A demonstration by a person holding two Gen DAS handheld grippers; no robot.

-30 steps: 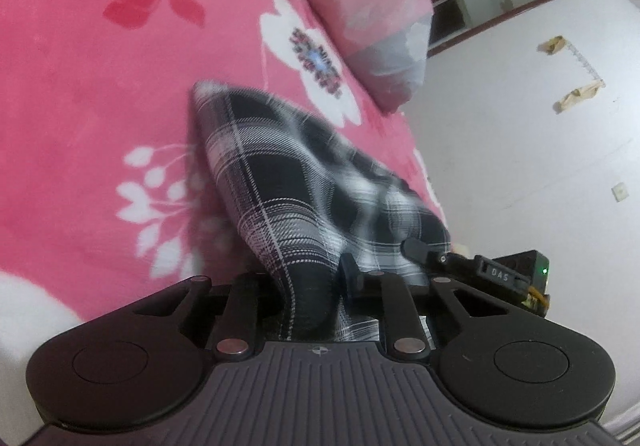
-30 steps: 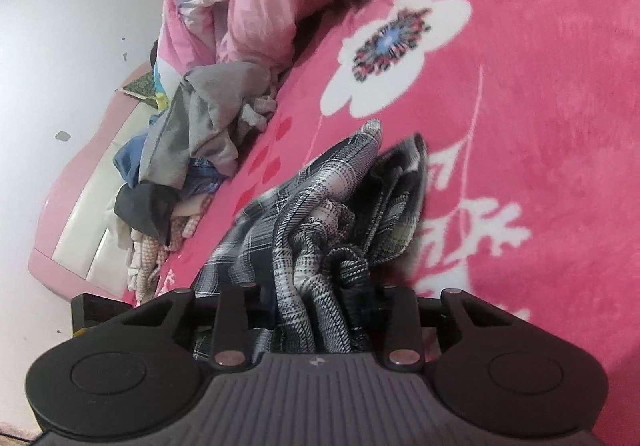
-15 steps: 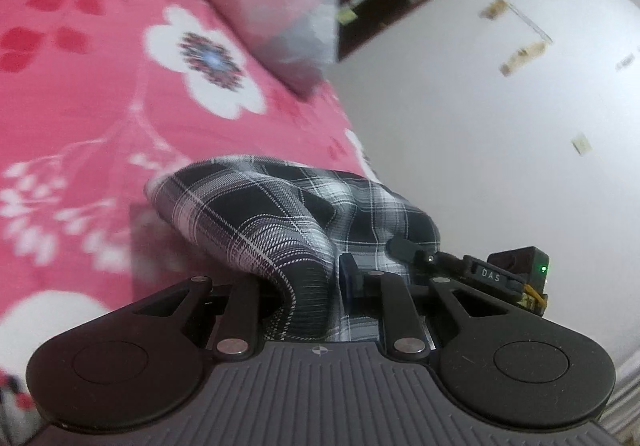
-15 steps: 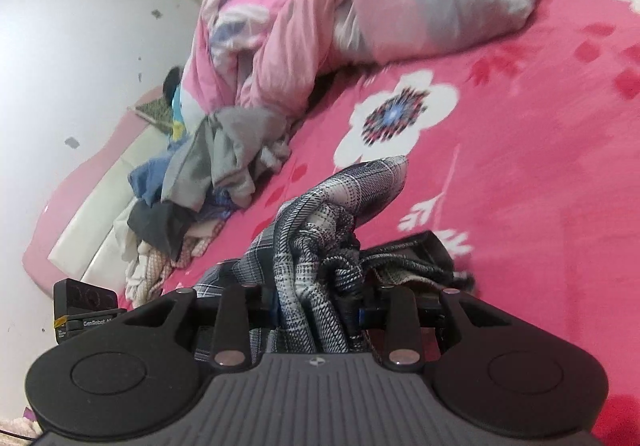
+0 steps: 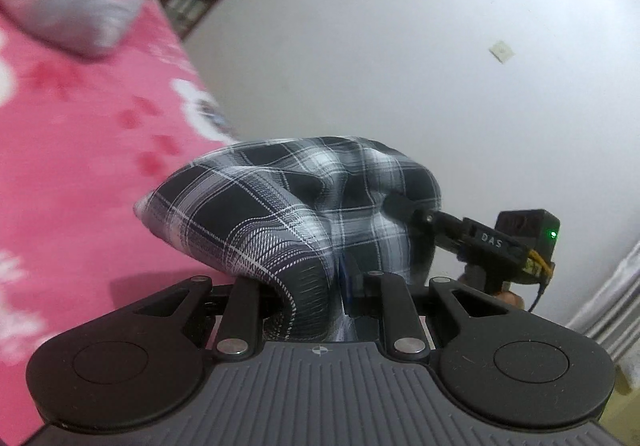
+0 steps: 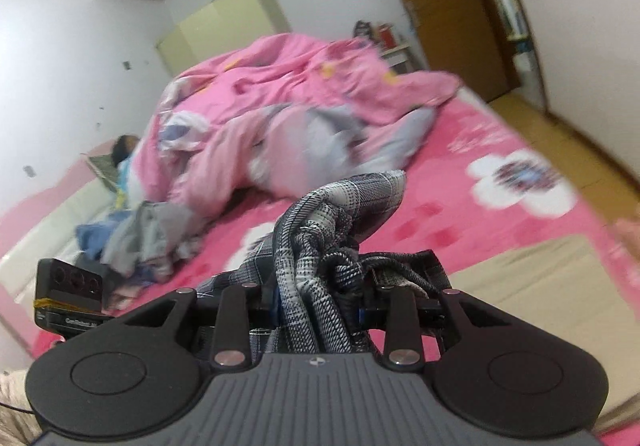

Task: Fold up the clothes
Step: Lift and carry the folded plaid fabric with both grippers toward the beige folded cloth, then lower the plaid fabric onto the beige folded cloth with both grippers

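A black-and-white plaid garment (image 5: 296,206) bulges up out of my left gripper (image 5: 320,298), which is shut on a fold of it above the pink flowered bed (image 5: 72,166). The other gripper shows at the right of the left wrist view, its finger (image 5: 404,206) pressed into the cloth. In the right wrist view the same plaid garment (image 6: 320,230) is bunched and twisted between the fingers of my right gripper (image 6: 320,310), shut on it and lifted over the bed (image 6: 500,230). Both grippers' fingertips are hidden by cloth.
A crumpled pink duvet (image 6: 304,94) and a heap of loose clothes (image 6: 140,238) lie at the far side of the bed. A grey-pink pillow (image 5: 68,6) sits near a wooden door (image 6: 440,6). White wall (image 5: 400,66) lies beyond the bed's edge.
Both grippers have risen and tilted up with the plaid garment, lifting it off the bed. The views now show more wall and room, less blanket.
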